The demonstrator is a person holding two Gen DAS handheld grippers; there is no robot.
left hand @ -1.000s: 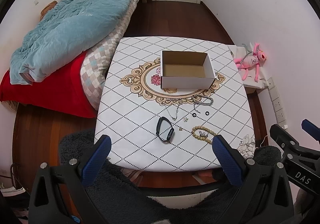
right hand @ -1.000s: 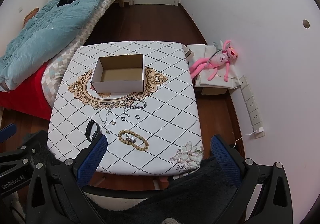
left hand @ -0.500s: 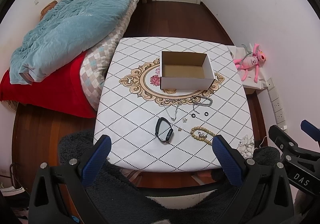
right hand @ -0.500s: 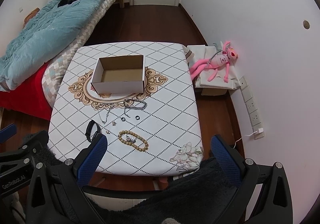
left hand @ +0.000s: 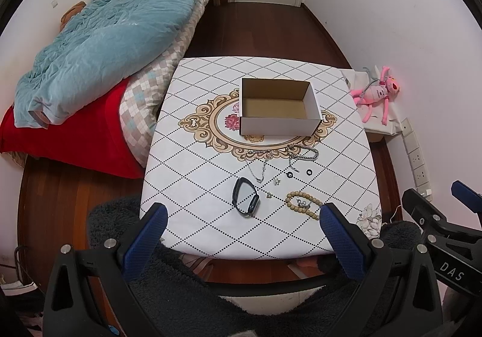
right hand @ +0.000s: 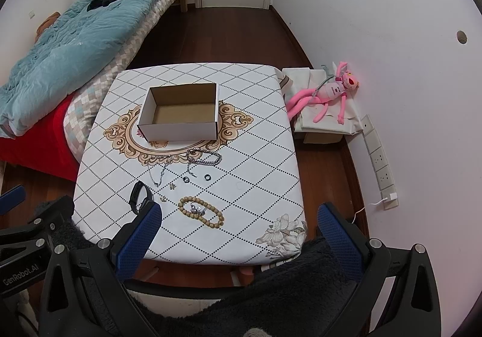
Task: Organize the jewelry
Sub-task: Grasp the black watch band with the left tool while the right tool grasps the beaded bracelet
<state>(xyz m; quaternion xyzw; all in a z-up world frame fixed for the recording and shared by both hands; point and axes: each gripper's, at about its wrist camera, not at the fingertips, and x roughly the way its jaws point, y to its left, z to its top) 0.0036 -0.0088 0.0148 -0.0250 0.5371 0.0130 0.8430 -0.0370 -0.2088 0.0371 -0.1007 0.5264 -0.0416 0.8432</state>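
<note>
Nothing has shifted since a second ago: both my grippers hang back off the near edge of the desk (left hand: pixel 211 225), left gripper (left hand: pixel 241 228) and right gripper (right hand: pixel 239 224) each with jaws spread wide and holding nothing. Jewelry lies in front of the empty cardboard box (left hand: pixel 278 126): silver chains (left hand: pixel 301 153) nearest it, two small black rings (left hand: pixel 308 171) next, then a black band (left hand: pixel 245 197) and a bead bracelet (left hand: pixel 302 204). Only my right view shows the band partly behind a finger (right hand: pixel 138 237). Right of the box, off the desk, lies a pink plush toy (right hand: pixel 328 93).
</note>
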